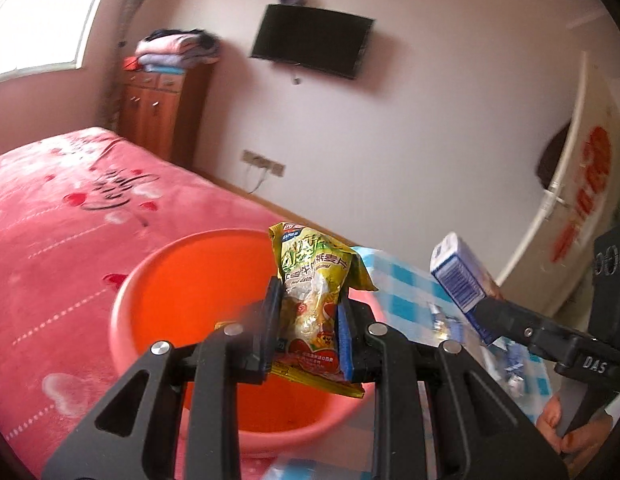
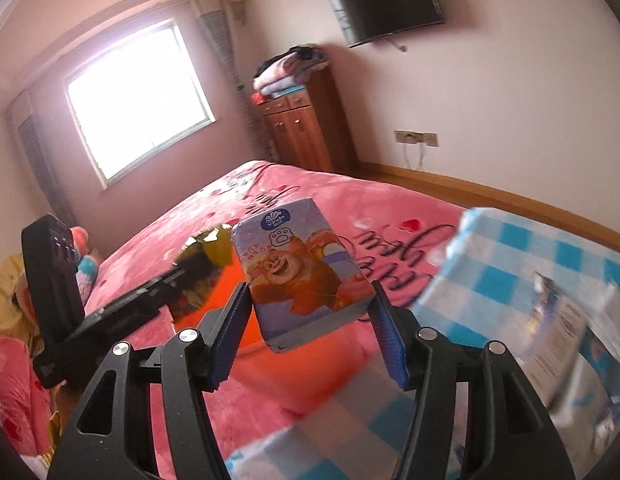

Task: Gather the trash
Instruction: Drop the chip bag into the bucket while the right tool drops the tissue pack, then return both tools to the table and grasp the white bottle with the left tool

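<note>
While a pink fleece bedspread with red hearts and dark script fills the nine o'clock side of the left wrist view, a round orange plastic basin sits on it at the centre, and a blue-and-white checked cloth lies at the basin's three o'clock edge. Over the basin, the left gripper is clamped on a crinkled yellow-green snack wrapper, held upright between its blue pads. At four o'clock of it, the right gripper grips a small purple tissue pack printed with a cartoon bear at a middling spread, pads pressing both sides, above the basin's near rim.
</note>
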`<state>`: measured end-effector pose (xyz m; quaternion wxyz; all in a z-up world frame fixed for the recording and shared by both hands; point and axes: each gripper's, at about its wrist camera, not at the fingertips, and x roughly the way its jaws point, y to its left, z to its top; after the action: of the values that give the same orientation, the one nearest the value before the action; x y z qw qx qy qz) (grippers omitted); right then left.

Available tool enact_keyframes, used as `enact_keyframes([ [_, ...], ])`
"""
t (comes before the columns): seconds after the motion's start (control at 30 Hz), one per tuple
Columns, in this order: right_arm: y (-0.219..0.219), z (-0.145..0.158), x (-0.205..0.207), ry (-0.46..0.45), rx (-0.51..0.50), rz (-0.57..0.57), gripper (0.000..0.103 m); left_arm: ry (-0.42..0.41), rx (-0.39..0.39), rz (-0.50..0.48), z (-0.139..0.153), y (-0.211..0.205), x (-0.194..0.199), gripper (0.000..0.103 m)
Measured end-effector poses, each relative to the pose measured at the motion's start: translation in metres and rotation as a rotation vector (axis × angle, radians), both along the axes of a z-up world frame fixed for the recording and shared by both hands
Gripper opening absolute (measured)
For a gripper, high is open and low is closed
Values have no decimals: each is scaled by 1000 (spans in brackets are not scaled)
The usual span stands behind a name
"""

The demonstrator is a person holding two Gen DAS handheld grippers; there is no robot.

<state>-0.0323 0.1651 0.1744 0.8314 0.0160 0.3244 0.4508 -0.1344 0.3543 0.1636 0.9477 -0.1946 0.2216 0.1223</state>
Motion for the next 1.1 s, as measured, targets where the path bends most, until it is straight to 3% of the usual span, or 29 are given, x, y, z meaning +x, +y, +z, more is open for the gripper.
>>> enact_keyframes([
  [0.23, 44, -17, 10, -2, -38, 44, 65, 64, -31, 66, -28, 21, 11, 27],
  [0.3, 42, -20, 11, 15, -13, 36, 82, 84, -40, 72, -34, 22, 15, 30],
  [0.4, 26, -22, 15, 45, 44, 10, 87, 74, -18, 81, -35, 19, 15, 51],
  [0.47, 12, -21, 15, 39, 64, -27, 91, 56, 16, 94, -33, 13, 11, 73],
  [0.57, -14, -21, 13, 18, 83, -97, 92, 38, 53, 102, -30, 7, 8, 79],
  [0.93, -104, -55, 0, 35, 121, -283, 94, -128, 88, 76, -18, -33, -13, 88],
  [1.1, -135, -67, -15, 2, 111, -351, 94, -146, 130, 32, -16, -62, -10, 90],
])
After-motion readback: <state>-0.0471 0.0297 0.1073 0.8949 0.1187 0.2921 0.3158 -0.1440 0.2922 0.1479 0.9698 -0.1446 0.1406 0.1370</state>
